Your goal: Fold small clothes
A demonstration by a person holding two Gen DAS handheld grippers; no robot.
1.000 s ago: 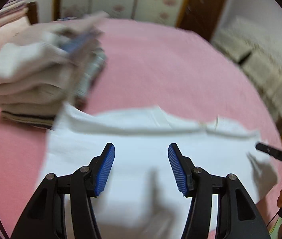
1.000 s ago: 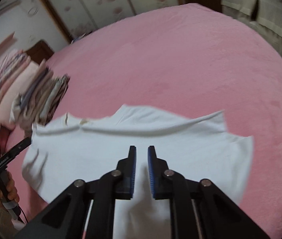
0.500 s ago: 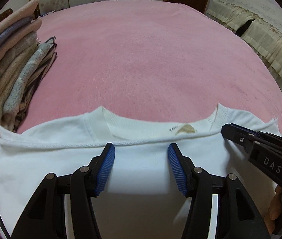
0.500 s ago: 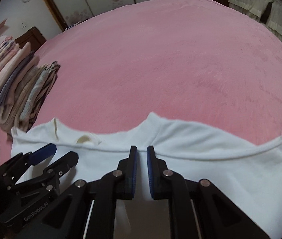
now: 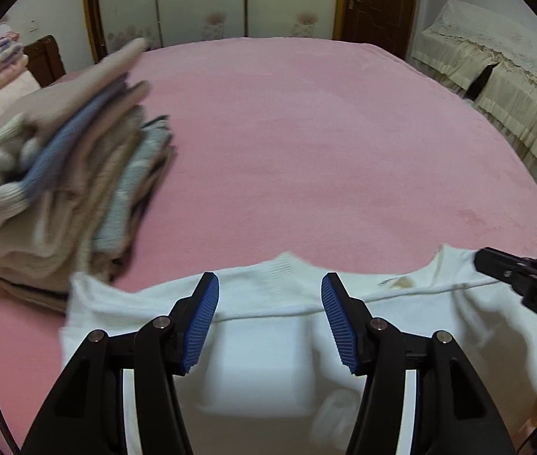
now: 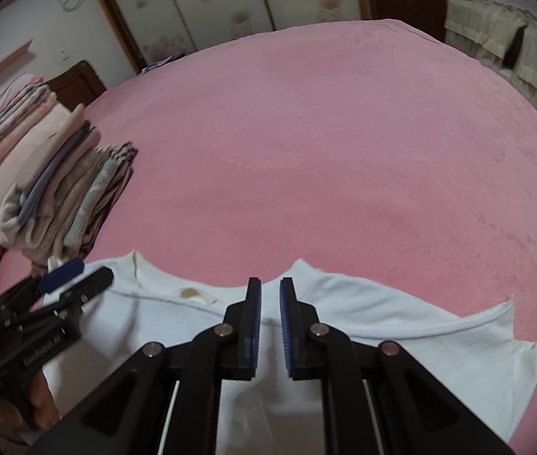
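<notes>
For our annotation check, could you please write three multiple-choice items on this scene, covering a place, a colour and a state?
1. Where is the pile of folded clothes relative to the white shirt?
A. left of it
B. right of it
C. on top of it

2. What colour is the bedspread?
A. green
B. pink
C. grey

3. How does the left claw stand?
A. shut on the shirt
B. shut on nothing
C. open

Key: 1 A, the pile stands by the shirt's left end; 2 B, pink all over; 3 C, a wide gap between its blue pads.
</notes>
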